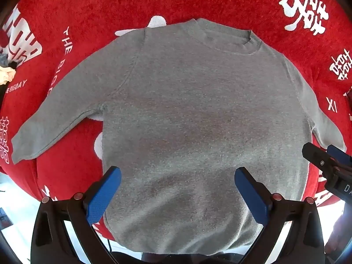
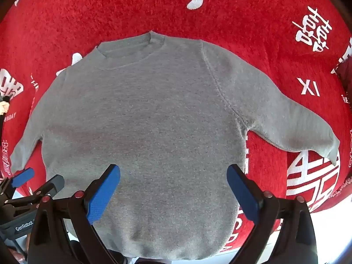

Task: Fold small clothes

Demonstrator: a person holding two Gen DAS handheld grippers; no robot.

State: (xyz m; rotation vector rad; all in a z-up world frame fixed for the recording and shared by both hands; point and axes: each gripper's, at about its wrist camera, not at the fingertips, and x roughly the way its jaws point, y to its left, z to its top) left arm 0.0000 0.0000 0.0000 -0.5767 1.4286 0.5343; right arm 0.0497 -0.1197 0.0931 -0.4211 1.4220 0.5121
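A red cloth [image 1: 198, 2] with white printed characters and letters covered the surface; on it lay a grey sweatshirt [image 1: 198, 110], spread flat with the front side up; its round collar [image 1: 222, 37] pointed away from the cameras and the hem was nearest to them, hanging a little over the edge of the cloth. Both sleeves were stretched outward and down; the left sleeve [image 1: 55, 121] rested on the red cloth, and the right sleeve [image 2: 292, 123] ended over a big white sign. The left gripper [image 1: 177, 182] hovered above the lower part of the sweatshirt with its blue fingers [image 1: 103, 195] wide apart, holding nothing; the right gripper [image 2: 173, 180] stood the same way beside it, its fingers [image 2: 242, 193] also spread wide and empty. At the far left edge some small crumpled clothes [image 1: 6, 70] were partly seen; they were too blurred to tell more.
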